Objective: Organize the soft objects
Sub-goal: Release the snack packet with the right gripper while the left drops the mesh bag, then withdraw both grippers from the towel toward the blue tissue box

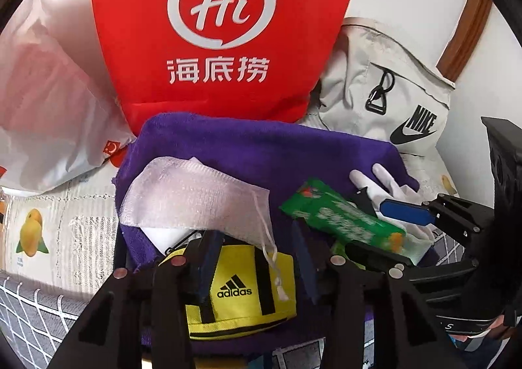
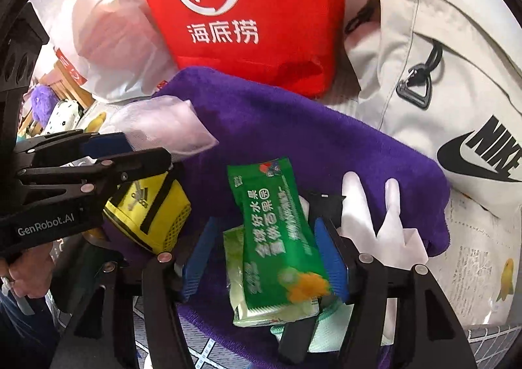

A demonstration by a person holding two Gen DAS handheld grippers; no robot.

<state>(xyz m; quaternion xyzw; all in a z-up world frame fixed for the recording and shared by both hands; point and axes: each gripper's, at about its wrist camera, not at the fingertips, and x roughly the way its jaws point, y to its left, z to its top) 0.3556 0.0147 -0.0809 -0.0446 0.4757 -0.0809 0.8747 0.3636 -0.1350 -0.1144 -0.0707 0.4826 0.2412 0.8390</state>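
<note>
A purple towel (image 1: 261, 147) (image 2: 293, 127) lies spread with soft things on it. My left gripper (image 1: 256, 264) is open, its fingers either side of a yellow Adidas pouch (image 1: 241, 303) (image 2: 156, 215) without squeezing it. A white mesh drawstring bag (image 1: 195, 189) rests just beyond. My right gripper (image 2: 264, 258) is open around a green snack packet (image 2: 274, 238) (image 1: 342, 219); the right pad is at its edge and the left pad stands clear. A white glove (image 2: 385, 225) lies to the right of the packet.
A red tote bag (image 1: 222, 26) stands behind the towel, with a grey Nike bag (image 1: 391, 91) to its right and a white plastic bag (image 1: 42, 108) to its left. A grey checked cover (image 1: 26, 313) lies underneath. A person's hand (image 2: 29, 271) holds the left gripper.
</note>
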